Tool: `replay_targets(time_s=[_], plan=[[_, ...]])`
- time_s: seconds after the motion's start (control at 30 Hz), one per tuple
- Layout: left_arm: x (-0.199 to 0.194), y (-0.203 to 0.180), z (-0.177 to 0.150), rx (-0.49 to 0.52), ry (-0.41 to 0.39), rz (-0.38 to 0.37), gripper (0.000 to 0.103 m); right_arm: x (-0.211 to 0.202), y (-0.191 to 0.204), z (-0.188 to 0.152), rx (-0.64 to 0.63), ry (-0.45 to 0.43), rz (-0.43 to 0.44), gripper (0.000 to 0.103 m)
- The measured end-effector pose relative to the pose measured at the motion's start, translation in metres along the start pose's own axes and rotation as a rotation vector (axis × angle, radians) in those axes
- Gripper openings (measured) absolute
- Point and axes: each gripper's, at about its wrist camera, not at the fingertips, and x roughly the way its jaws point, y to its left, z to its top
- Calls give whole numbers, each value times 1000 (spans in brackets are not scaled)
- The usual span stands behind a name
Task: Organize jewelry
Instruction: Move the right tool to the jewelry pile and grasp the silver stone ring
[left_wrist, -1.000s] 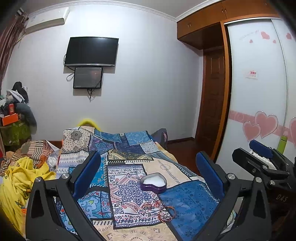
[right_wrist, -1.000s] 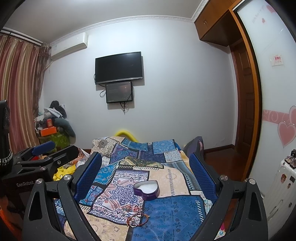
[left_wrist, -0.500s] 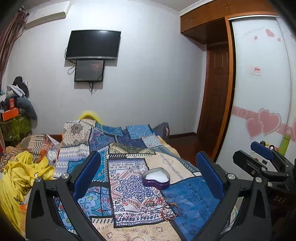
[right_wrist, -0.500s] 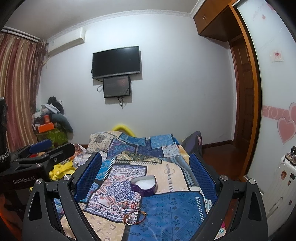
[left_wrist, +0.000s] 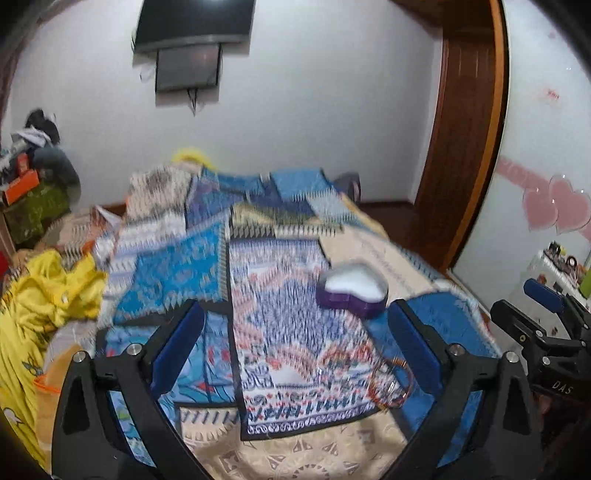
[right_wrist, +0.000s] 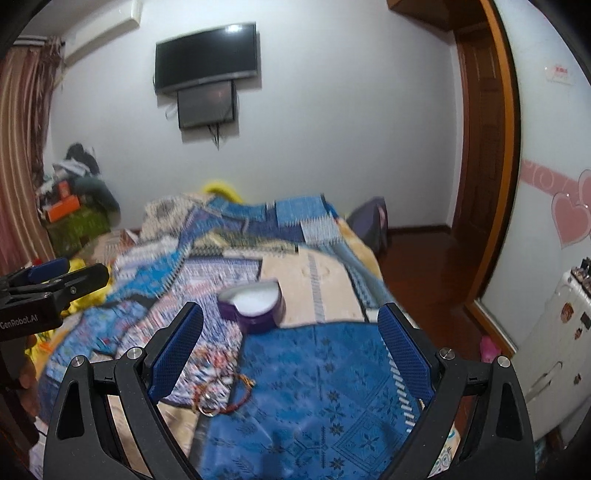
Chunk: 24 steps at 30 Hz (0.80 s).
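A purple heart-shaped box (left_wrist: 352, 291) with a white lining lies open on the patterned bedspread (left_wrist: 207, 258); it also shows in the right wrist view (right_wrist: 255, 304). A small heap of red and gold bracelets (left_wrist: 388, 380) lies in front of it, seen too in the right wrist view (right_wrist: 221, 391). My left gripper (left_wrist: 295, 343) is open and empty above the bedspread, the bracelets near its right finger. My right gripper (right_wrist: 290, 343) is open and empty, the bracelets by its left finger. Both views are blurred.
A yellow garment (left_wrist: 40, 302) lies on the bed's left side. A wardrobe with pink hearts (left_wrist: 554, 214) and a wooden door (right_wrist: 484, 147) stand at right. A white cabinet (right_wrist: 554, 350) stands at lower right. A TV (right_wrist: 207, 55) hangs on the far wall.
Both grippers have tilted down and moved closer to the bed. The box and bracelets now sit larger and higher between the fingers. Both stay open.
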Motion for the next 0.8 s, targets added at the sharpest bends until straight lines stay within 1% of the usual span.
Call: replay_targets(time_s=[0.1,0.2,0.23,0.27,0.33,0.4,0.47,0.63,0.67,0.7,0.8], plan=[[19,1,-10,10,77,-5,89,10,0,-10,-6,50,33,92],[29,-1,-20,35,124,-5,88,20,4,-19,-21,108,86,79],[30,-2,-24,45,137,-12,88,23,7,-21,-31,131,105,73],[31,-3,-26,53,144,-14,87,26,11,-24,-45,154,122,65],[32,-7,-31,77,160,-20,84,30,19,-28,-70,183,147,56],[34,-11,-36,100,177,-27,81,36,26,-32,-94,206,167,51],[35,-12,-39,107,192,-42,77,40,32,-38,-112,234,191,42],[41,-13,-46,103,235,-68,68,55,39,-45,-128,281,239,32],[42,-13,-47,100,246,-76,64,56,41,-47,-133,291,249,30],[44,-13,-49,94,262,-90,61,58,42,-48,-137,297,253,29],[49,-11,-52,79,292,-109,57,64,46,-51,-147,318,268,27]])
